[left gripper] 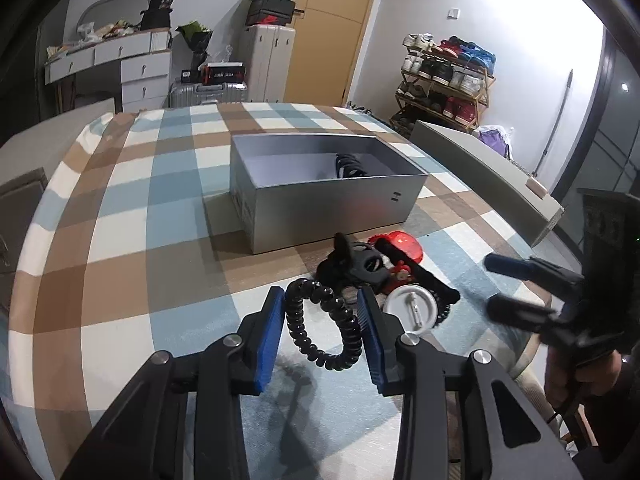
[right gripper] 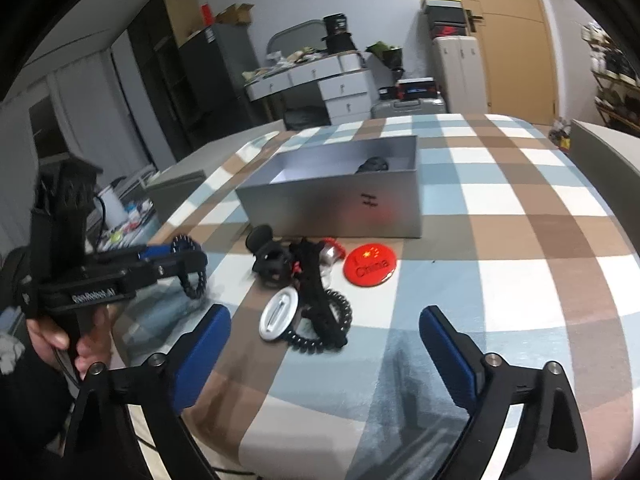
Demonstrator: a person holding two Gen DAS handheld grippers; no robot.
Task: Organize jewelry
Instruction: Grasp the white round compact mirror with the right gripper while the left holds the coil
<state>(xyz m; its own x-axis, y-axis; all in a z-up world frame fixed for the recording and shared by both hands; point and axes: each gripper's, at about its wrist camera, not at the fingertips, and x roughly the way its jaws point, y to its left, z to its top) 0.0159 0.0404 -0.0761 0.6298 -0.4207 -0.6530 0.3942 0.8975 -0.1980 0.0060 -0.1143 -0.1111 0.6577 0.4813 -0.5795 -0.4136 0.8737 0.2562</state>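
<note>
My left gripper (left gripper: 320, 296) is shut on a black spiral hair tie (left gripper: 320, 320), which hangs just above the checked cloth; the right wrist view shows it at the left (right gripper: 192, 276). Beyond it lies a pile: a black hair clip (left gripper: 360, 264), a red round badge (right gripper: 370, 266), a white round badge turned face down (right gripper: 278, 316) and another black spiral tie (right gripper: 320, 328). Behind the pile stands an open grey box (left gripper: 320, 208) holding one black coiled item (left gripper: 348, 166). My right gripper (right gripper: 324, 314) is open, just short of the pile, with nothing between its pads.
A checked tablecloth (right gripper: 500, 240) covers the table. A pale grey flat panel (left gripper: 480, 160) leans along the table's right side. A hand (right gripper: 88, 344) holds the left gripper's handle at the table's left edge. Drawers, suitcases and a shoe rack stand farther back.
</note>
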